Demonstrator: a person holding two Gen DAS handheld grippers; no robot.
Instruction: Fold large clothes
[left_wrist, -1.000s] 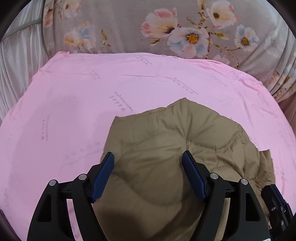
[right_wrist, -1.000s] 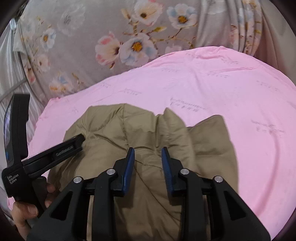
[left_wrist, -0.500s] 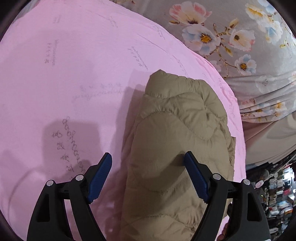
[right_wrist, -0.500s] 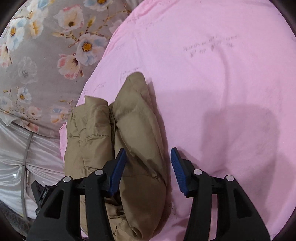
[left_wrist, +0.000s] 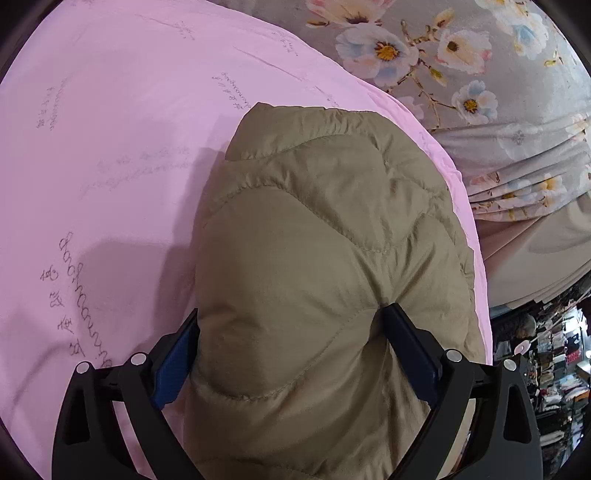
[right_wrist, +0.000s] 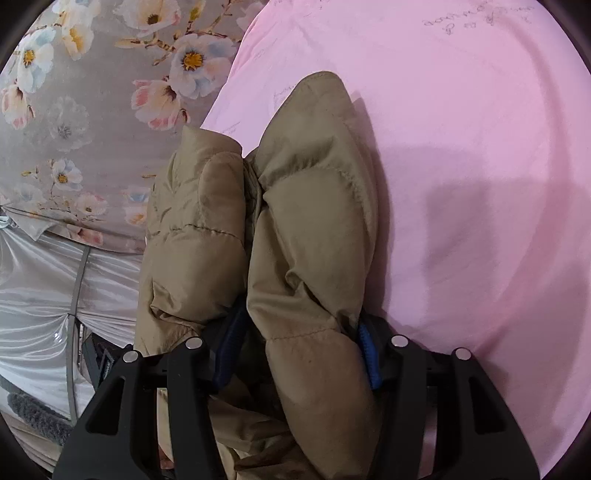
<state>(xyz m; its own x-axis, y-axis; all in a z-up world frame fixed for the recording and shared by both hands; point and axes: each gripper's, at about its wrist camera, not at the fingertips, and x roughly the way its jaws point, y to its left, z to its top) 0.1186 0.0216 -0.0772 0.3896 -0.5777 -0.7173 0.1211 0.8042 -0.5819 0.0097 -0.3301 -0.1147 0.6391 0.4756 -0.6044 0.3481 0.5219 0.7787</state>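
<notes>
A tan quilted puffer jacket (left_wrist: 325, 236) lies folded into a thick bundle on a pink sheet (left_wrist: 110, 147). My left gripper (left_wrist: 291, 336) straddles the near end of the bundle, its jaws wide apart with the padding bulging between the blue pads. In the right wrist view the same jacket (right_wrist: 310, 221) shows as two stacked folds. My right gripper (right_wrist: 299, 343) has its jaws around the right-hand fold, and the fabric fills the gap between the blue pads.
A grey floral bedcover (left_wrist: 461, 55) lies beyond the pink sheet and also shows in the right wrist view (right_wrist: 92, 92). Shiny silver fabric (right_wrist: 37, 295) hangs at the left. Cluttered shelves (left_wrist: 546, 354) stand at the far right edge.
Both grippers have swung round and pushed in onto the ends of the bundle. The jacket now fills the gap between the pads of each gripper. The right jaws have opened wider.
</notes>
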